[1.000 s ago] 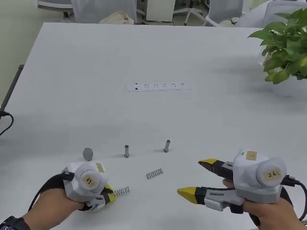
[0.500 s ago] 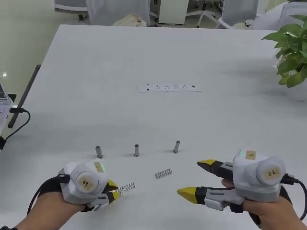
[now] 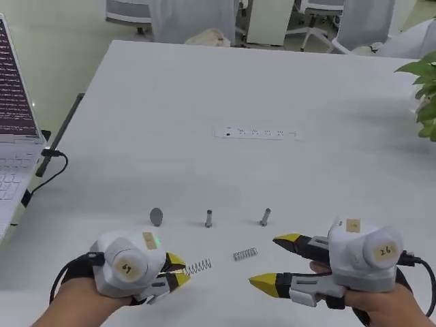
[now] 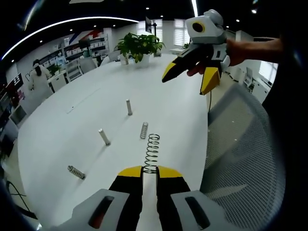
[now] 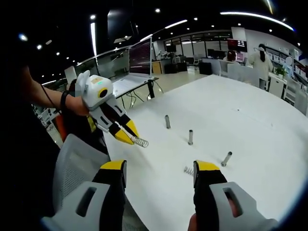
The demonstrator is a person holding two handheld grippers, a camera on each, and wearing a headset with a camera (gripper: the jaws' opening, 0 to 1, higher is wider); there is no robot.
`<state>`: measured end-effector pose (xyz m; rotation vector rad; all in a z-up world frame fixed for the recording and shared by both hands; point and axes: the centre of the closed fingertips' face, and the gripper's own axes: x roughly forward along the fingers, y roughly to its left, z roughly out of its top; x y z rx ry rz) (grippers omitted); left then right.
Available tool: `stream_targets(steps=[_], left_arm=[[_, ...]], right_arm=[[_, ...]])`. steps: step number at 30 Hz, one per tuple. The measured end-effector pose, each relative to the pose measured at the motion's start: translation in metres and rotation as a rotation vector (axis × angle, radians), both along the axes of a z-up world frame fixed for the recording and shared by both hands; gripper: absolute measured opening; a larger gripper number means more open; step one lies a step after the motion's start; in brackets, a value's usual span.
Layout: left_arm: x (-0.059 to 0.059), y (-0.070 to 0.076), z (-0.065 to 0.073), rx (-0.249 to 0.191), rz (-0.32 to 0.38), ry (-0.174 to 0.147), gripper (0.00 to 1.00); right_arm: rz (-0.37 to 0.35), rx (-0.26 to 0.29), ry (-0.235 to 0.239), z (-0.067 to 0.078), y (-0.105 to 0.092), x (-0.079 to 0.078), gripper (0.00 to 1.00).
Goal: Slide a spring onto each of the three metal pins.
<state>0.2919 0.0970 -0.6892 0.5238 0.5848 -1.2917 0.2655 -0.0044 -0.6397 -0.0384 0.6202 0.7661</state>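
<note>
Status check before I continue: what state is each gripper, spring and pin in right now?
left gripper, shut on held spring
held spring, gripped at one end
loose spring, lying on table
left pin, spring on it
middle pin, upright, bare
right pin, upright, bare
right gripper, open, empty

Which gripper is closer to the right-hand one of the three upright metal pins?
Right. The right gripper, open, sits just on the person's side of that short grey metal pin. The left gripper is well off to its left, shut on a small coiled wire spring.
</note>
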Motion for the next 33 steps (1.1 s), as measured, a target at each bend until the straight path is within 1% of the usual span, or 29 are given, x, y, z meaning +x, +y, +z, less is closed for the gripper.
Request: stream_targets(steps=[5,7,15,19,24,27,33], left_arm=[[-0.002,0.002,0.009,-0.011,-0.002,-0.019,0.02],[-0.003,0.004,0.012,-0.013,-0.005,-0.027,0.02],[-0.005,0.004,0.021,-0.020,-0.021,-0.044,0.02],[-0.006,0.000,0.029,-0.030,-0.036,-0.058,0.02],[-0.009,-0.008,0.034,-0.036,-0.060,-0.070,0.02],[-0.011,-0.012,0.038,-0.039,-0.076,-0.077,0.02],[-0.014,-0.020,0.045,-0.047,-0.104,-0.089,0.02]], right_arm=[[0.038,-0.003,-0.001,0.001,0.011,0.001,0.55],[0.063,-0.007,0.000,0.001,0.018,0.001,0.55],[0.130,-0.016,0.001,0.001,0.035,0.003,0.53],[0.177,-0.021,-0.007,0.003,0.045,0.005,0.51],[0.213,-0.017,-0.012,0.004,0.052,0.007,0.49],[0.239,-0.014,-0.017,0.004,0.056,0.006,0.45],[0.282,-0.020,-0.022,-0.001,0.059,0.004,0.36]])
